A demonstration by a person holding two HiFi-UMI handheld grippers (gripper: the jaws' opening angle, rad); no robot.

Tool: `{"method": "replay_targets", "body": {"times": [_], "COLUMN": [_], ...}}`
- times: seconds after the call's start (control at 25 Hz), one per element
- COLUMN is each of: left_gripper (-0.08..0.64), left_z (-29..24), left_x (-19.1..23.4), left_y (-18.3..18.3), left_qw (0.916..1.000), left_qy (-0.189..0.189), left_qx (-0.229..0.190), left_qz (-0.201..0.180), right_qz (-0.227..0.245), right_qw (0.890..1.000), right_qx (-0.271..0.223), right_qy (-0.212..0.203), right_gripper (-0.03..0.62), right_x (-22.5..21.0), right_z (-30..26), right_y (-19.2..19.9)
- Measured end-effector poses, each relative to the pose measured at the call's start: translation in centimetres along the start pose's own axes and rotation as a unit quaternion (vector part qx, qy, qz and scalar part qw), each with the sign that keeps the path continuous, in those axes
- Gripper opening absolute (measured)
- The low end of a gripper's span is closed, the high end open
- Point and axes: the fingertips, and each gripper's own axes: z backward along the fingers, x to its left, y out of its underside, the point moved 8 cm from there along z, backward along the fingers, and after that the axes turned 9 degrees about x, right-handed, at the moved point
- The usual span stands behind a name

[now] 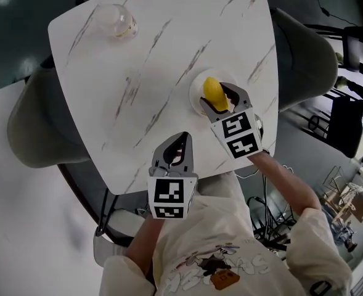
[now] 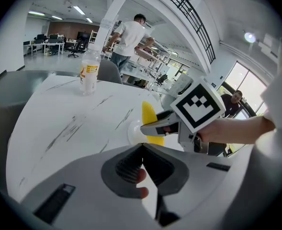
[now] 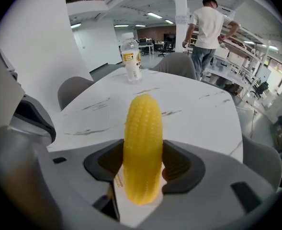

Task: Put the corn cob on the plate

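Note:
The yellow corn cob [image 1: 212, 92] is clamped between the jaws of my right gripper [image 1: 217, 95], which is shut on it. It hangs over a small white plate [image 1: 196, 102] near the table's right front edge; whether it touches the plate I cannot tell. In the right gripper view the cob [image 3: 141, 138] stands upright in the right gripper [image 3: 143, 163]. From the left gripper view I see the cob [image 2: 149, 113], the plate [image 2: 132, 134] and the right gripper [image 2: 156, 128]. My left gripper [image 1: 182, 138] [image 2: 141, 148] is shut on nothing, at the front edge left of the plate.
A clear plastic bottle [image 1: 115, 21] [image 2: 89, 73] [image 3: 131, 59] stands at the far left corner of the white marble table [image 1: 138, 91]. Grey chairs [image 1: 39, 128] [image 1: 310, 54] flank the table. A person [image 3: 208, 28] stands at shelves in the background.

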Motion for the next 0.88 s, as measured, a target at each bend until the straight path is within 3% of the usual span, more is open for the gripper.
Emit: {"method": "replay_targets", "body": {"times": [0.28,0.52,0.88], "left_gripper": [0.009,0.009,0.009], "left_z": [-1.2,-1.6,0.0], "left_x": [1.7,2.3,0.4], "left_y": [-0.1,1.0,0.7], "left_qw": [0.9993,0.9988,0.9988], "left_qy": [-0.031,-0.026,-0.034], "left_qx": [0.021,0.040,0.025], "left_qz": [0.000,-0.010,-0.025], "right_qz": [0.001,0.013,-0.027], "right_qw": [0.999,0.999,0.998], "right_qx": [0.017,0.021,-0.056], "right_qy": [0.028,0.026,0.006], "right_gripper": [0.242,0.242,0.243], "right_x": [-0.2,0.5,-0.2], "right_z": [-2.7,-3.5,0.1], "right_y": [-0.3,0.2,0.9]}}
